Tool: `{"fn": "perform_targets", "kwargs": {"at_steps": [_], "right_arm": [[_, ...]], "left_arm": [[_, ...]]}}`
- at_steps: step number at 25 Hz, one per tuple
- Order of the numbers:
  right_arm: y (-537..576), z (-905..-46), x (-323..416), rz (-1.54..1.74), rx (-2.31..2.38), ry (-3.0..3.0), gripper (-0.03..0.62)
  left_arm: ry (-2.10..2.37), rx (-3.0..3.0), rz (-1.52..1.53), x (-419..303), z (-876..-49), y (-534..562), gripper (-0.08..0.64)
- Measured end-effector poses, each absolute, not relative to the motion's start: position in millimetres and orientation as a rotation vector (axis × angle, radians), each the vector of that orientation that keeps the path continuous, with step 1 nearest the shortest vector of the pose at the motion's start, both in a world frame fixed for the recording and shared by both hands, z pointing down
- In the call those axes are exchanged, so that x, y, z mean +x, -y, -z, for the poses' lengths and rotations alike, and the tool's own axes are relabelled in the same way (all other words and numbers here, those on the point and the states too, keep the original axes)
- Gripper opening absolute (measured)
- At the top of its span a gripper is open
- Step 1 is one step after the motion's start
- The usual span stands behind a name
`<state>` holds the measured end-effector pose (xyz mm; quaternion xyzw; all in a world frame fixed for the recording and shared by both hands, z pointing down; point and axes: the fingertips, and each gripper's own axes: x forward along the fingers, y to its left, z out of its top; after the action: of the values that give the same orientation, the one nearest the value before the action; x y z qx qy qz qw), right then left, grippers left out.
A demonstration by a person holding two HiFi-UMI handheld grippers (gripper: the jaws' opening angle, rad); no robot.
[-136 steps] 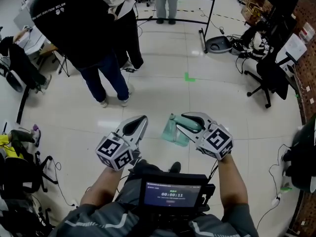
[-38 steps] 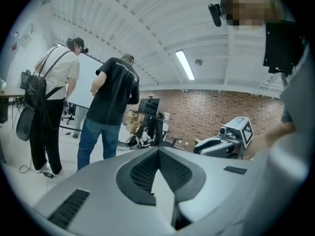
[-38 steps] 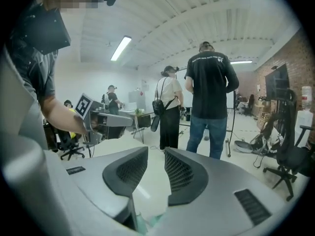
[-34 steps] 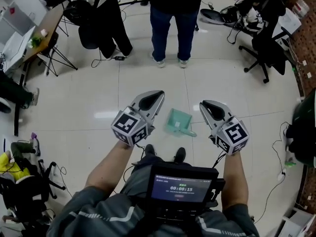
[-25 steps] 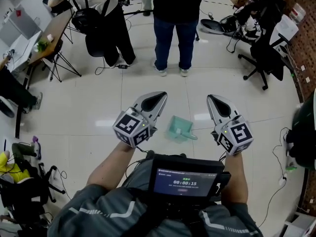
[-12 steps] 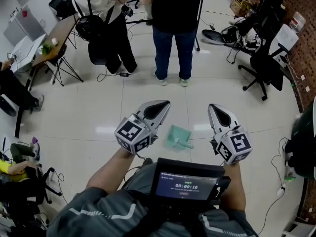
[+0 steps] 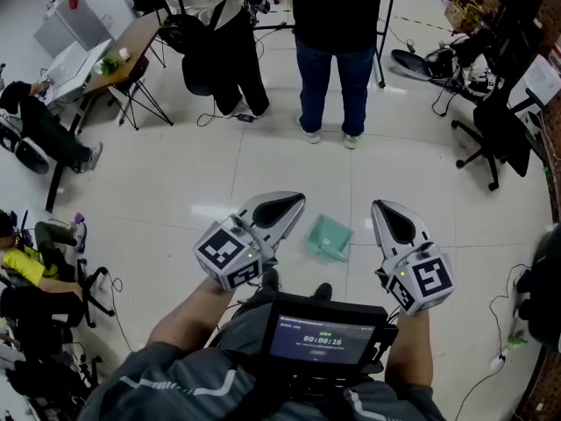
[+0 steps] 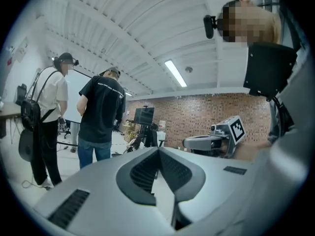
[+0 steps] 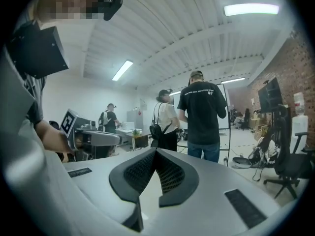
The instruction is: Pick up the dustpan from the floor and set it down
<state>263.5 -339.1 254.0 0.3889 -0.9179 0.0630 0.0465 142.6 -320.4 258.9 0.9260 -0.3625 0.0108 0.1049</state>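
**Status change.** Some seconds ago the right hand-held gripper (image 7: 384, 210) carried the dustpan (image 7: 329, 237) by its handle. A second ago the dustpan was already on the floor (image 7: 175, 182), and both tools have since drawn up and away from it. It now lies flat on the tiles, seen between the two tool tips in the head view and touched by neither.

**Gripper state.** The left hand-held gripper (image 7: 292, 203) has its jaws brought together, pads meeting at the tip, with nothing between them. The right hand-held gripper is likewise closed and empty (each gripper view shows only the room beyond the tip).

**Task implication.** Pick-up and set-down both appear complete. No further grasp seems required; the remaining action, if any, is to clear the area.

**Surface.** The floor is pale, glossy tile with visible joint lines and light reflections. The dustpan rests in open floor just ahead of the operator's shoes (image 7: 272, 279), well apart from every wall and from the furniture.

**Room.**
- Two standing people (image 7: 337, 24) occupy the far side of the open floor.
- A bench (image 7: 118, 55) with items on it stands toward the far left corner.
- Office chairs (image 7: 504, 130) and cables line the right edge, in front of a brick wall (image 8: 197, 114).
- A screen unit (image 7: 317, 340) is mounted on the operator's chest.
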Motion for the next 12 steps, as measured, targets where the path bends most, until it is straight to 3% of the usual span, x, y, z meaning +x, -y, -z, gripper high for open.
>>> {"fn": "perform_targets", "kwargs": {"at_steps": [7,12], "right_arm": [[319,-260,264,-0.206,1.113,2.882,0.020],[267,-250,225,-0.182,1.099,2.889,0.020]], "left_arm": [[1.232,2.663,-0.071,130,-272,282,0.034],[1.272,2.668,-0.043,89,-260,226,0.034]]}}
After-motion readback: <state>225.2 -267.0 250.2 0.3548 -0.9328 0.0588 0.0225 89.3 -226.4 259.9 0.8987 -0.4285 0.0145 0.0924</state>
